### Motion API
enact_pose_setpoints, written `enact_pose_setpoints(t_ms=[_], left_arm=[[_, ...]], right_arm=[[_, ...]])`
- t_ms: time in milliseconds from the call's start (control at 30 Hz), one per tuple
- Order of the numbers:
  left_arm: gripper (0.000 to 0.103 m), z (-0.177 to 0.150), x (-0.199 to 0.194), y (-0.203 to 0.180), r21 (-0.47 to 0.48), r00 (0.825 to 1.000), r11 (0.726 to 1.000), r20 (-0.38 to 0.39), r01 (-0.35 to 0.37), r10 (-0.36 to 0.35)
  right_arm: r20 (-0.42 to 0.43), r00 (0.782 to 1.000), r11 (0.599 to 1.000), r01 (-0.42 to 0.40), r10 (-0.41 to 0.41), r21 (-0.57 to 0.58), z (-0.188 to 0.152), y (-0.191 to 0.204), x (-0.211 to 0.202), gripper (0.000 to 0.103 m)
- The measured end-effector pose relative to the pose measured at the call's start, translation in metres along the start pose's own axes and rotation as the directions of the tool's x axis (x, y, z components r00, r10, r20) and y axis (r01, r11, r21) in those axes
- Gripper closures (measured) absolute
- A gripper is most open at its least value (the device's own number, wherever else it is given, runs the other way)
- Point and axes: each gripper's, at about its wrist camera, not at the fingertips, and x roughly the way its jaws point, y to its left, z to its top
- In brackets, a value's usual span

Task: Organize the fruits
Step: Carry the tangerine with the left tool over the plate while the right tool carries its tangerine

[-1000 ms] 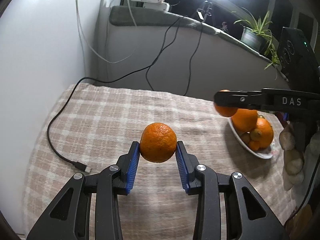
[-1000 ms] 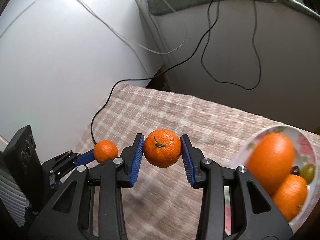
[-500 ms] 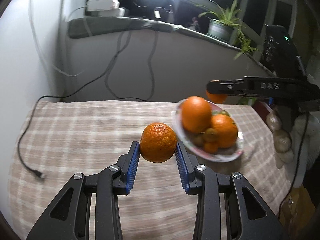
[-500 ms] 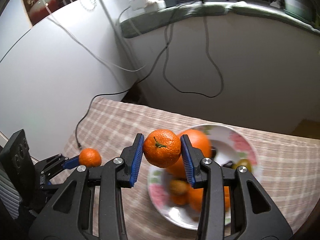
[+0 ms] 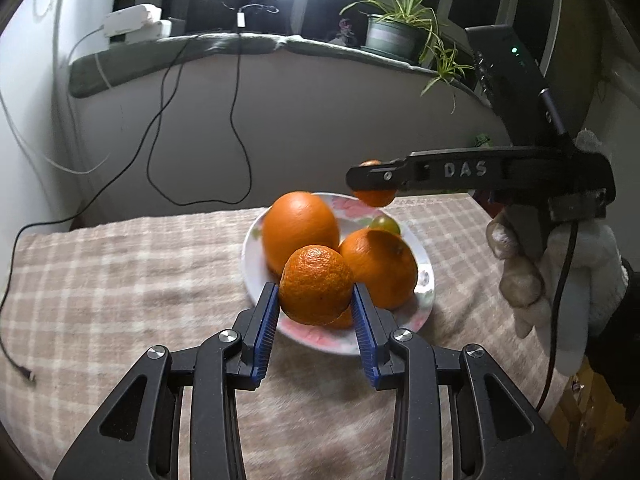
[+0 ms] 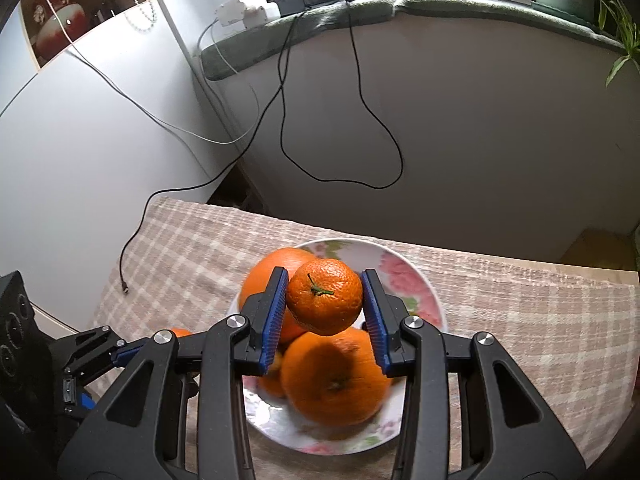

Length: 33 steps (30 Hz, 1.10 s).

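Observation:
My left gripper is shut on a small mandarin, held just in front of and above the near rim of a flowered plate. The plate holds two large oranges and a small green fruit. My right gripper is shut on a mandarin with a green stem, held above the plate and its oranges. From the left wrist view the right gripper hangs over the plate's far side.
The plate stands on a table under a checked beige cloth. A black cable with a plug lies at the table's left edge. A white wall and a sill with a potted plant stand behind. A gloved hand is at the right.
Both grippers have swung toward the plate with their mandarins. The plate has come from the right side to the middle of both views, now under the right gripper.

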Motion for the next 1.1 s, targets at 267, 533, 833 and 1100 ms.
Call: enact_pose_setpoints(t_ms=[267,533,833,1100], left_arm=[[0.068,0.019,0.022,-0.018,0.022,1.000,1.000,0.000,0.013,-0.013],[0.068,0.035,0.040,-0.030,0.039,1.000,0.999,0.007,0.014,-0.014],[0.068,0.040,0.052,-0.033,0.060,1.000,0.998,-0.001,-0.001,0.001],[0.067,0.041,0.057,-0.035,0.075,1.000,0.997,-0.010,-0.025,0.026]], right_arm=[[-0.017,1.000,1.000,0.002,-0.002,0.019,0.002,-0.022,0.016,0.064],[-0.027,1.000,0.999,-0.008,0.009,0.040,0.003,-0.040,0.027,0.064],[-0.031,0.999,0.996,-0.042,0.044,0.075,0.004,-0.053,0.033,0.064],[-0.032,0.996,0.988,-0.076,0.081,0.131,0.004,-0.062,0.032,0.063]])
